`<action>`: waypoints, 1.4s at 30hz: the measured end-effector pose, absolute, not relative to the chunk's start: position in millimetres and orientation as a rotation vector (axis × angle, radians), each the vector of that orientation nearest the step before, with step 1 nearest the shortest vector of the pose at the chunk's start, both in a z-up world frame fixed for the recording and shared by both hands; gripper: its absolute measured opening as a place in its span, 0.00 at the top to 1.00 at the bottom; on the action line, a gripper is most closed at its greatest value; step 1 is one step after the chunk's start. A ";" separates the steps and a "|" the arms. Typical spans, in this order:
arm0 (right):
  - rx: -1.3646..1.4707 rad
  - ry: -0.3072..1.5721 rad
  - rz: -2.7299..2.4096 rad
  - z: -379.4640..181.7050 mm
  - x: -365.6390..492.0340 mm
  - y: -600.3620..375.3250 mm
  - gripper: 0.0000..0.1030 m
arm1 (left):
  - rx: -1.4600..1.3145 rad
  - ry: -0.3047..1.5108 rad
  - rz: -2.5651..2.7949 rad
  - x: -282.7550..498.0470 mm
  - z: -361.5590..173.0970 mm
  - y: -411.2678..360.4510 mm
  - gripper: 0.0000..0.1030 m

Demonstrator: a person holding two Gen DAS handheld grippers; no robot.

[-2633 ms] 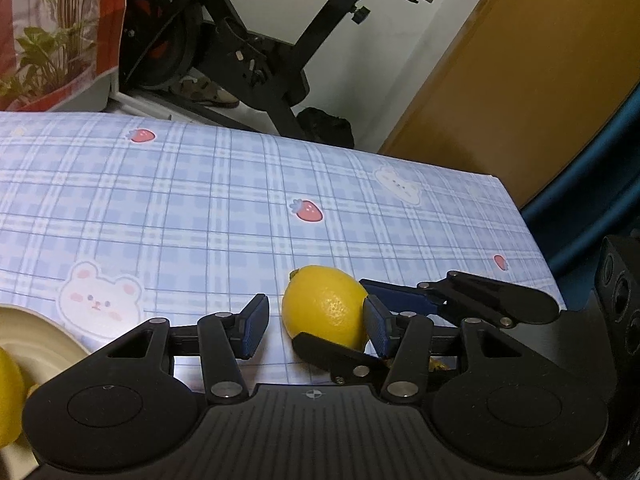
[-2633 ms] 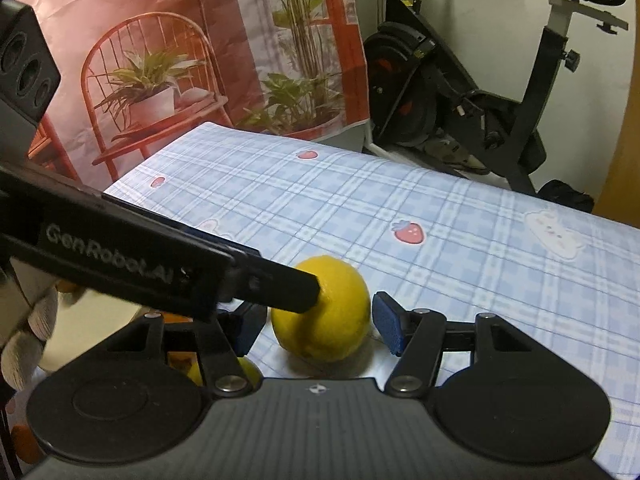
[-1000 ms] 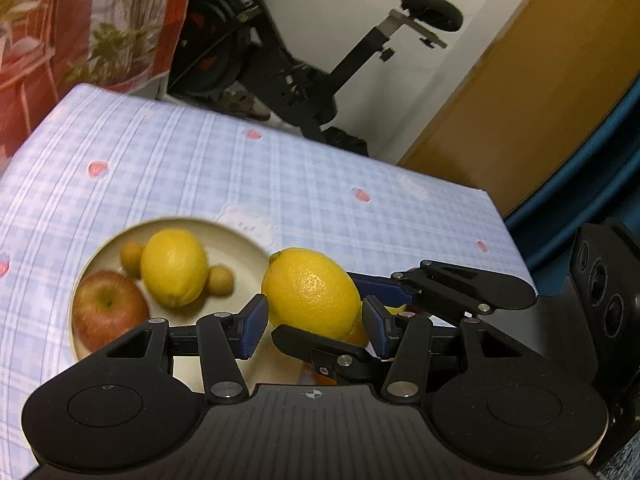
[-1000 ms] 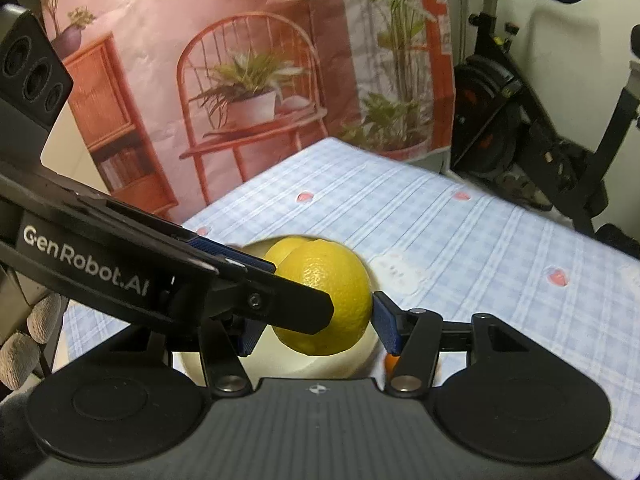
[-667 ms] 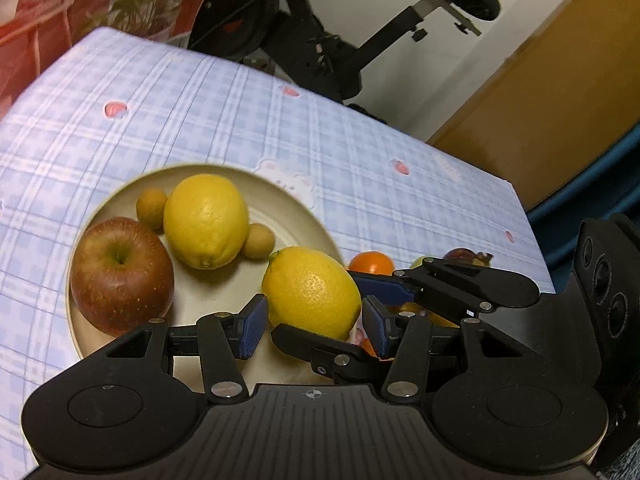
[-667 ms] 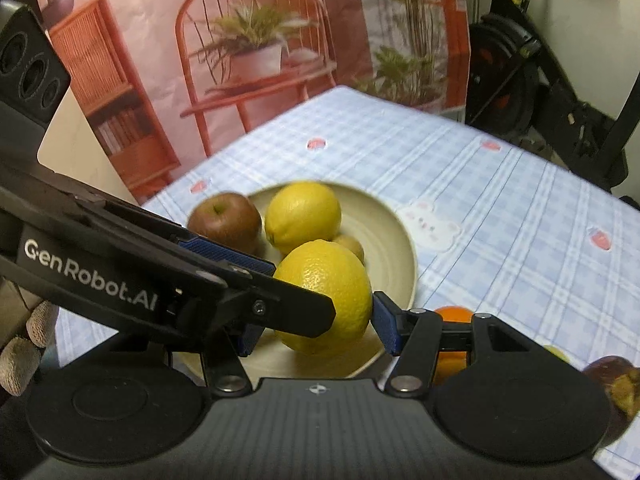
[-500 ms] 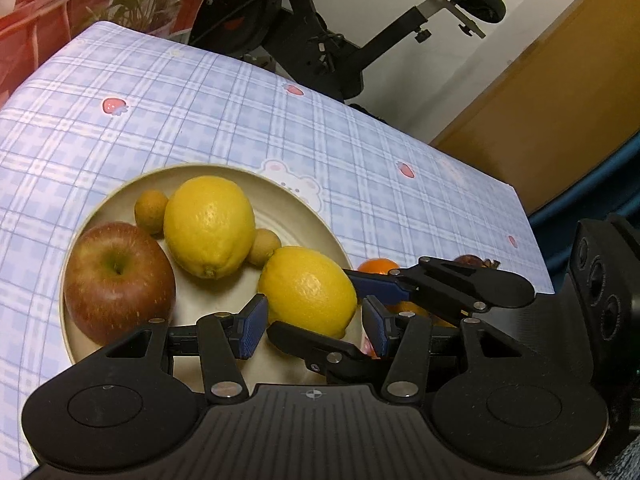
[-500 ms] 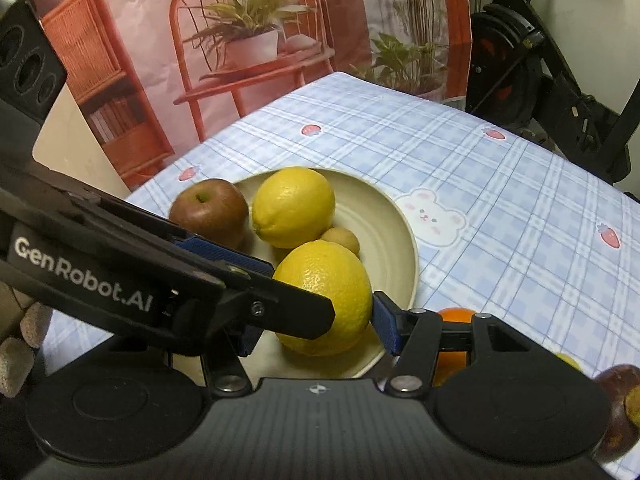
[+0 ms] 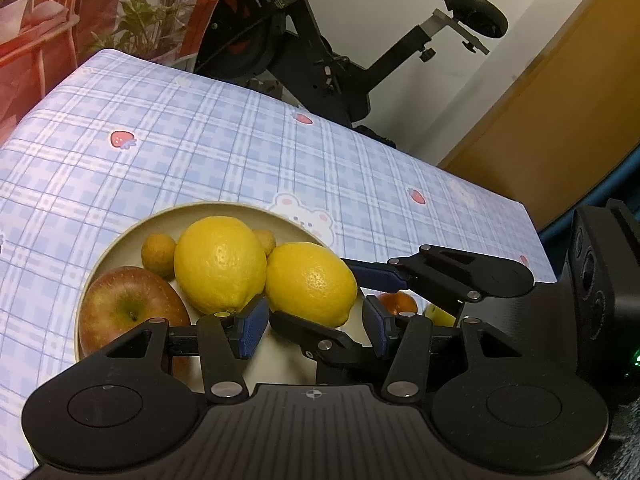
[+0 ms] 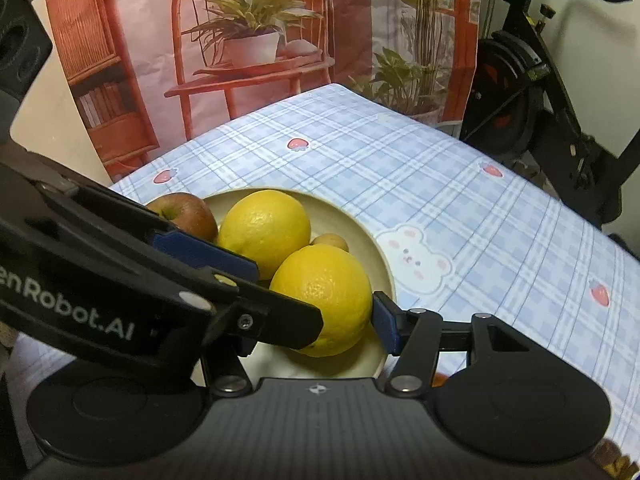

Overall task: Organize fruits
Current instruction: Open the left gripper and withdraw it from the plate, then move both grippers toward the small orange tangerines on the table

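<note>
A plate [image 9: 120, 236] is set on the tabletop [image 9: 200, 152]. In the plate, an apple [image 9: 128, 308] is placed at the left, a lemon [image 9: 220, 264] beside it, and a second lemon [image 9: 310, 284] to the right, touching the first. Two small fruits [image 9: 158, 250] are tucked behind them. An exercise bike [image 9: 320, 60] is seen behind the tabletop.

Two lemons [image 9: 220, 264] [image 9: 310, 282], one apple [image 9: 130, 308] and two small brown fruits [image 9: 158, 250] [image 9: 265, 239] lie in one plate [image 9: 120, 240]. One orange [image 9: 398, 304] and one green fruit [image 9: 438, 314] lie beside it. Two tongs [image 9: 314, 326] [image 10: 314, 322] show.
</note>
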State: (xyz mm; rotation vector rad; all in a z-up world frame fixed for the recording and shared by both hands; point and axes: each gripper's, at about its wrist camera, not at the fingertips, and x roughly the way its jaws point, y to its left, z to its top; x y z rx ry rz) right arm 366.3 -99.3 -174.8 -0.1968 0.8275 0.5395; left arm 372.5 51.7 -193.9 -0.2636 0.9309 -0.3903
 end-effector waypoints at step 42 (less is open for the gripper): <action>-0.032 0.636 0.408 -84.6 264.3 -165.3 0.39 | -0.072 0.675 -0.207 286.9 -72.7 66.4 0.42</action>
